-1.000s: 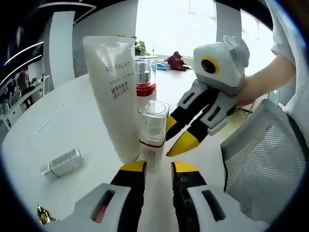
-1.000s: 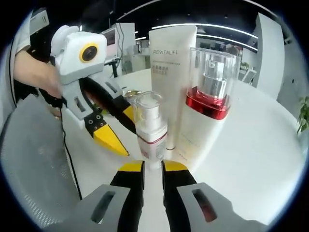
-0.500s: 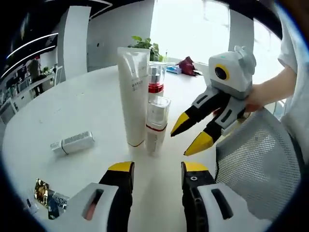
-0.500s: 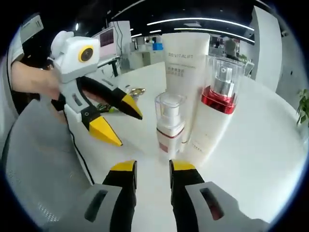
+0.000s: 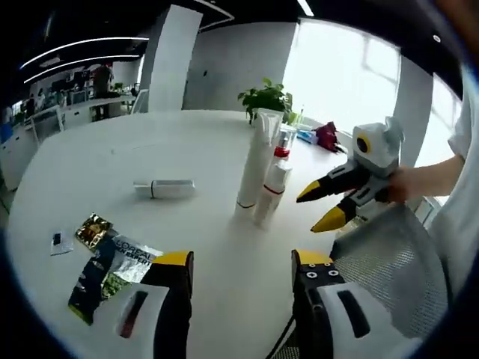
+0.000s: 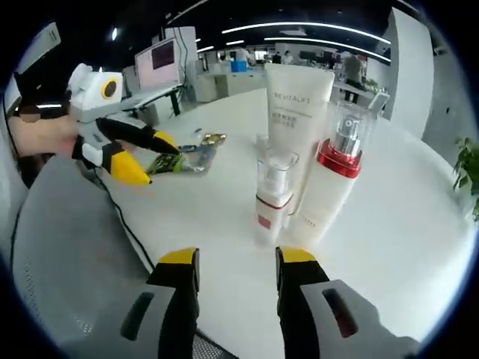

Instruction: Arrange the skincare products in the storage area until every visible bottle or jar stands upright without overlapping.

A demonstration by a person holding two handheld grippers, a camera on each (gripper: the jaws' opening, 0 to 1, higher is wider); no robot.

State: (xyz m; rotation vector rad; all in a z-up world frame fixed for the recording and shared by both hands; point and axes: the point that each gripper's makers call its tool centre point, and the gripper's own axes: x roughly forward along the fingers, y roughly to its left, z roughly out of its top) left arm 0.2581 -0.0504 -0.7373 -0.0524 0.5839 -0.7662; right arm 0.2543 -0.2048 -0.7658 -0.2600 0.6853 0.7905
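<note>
My left gripper [image 5: 239, 263] and right gripper [image 6: 236, 258] both have their fingers released and empty. On the counter [image 5: 112, 157] three bottles [image 6: 303, 161] stand upright, touching; a small tube [image 5: 165, 188] lies flat, well apart. I judge that reaching for the tube could knock this tight group over.

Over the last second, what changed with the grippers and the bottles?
Both grippers backed away from the cluster and their jaws spread: the left gripper and right gripper were nearly closed at the small pump bottle and now stand open and empty. The small pump bottle, tube and red-collared bottle stayed upright together. The small bottle still lies on the table, by the sachets.
</note>
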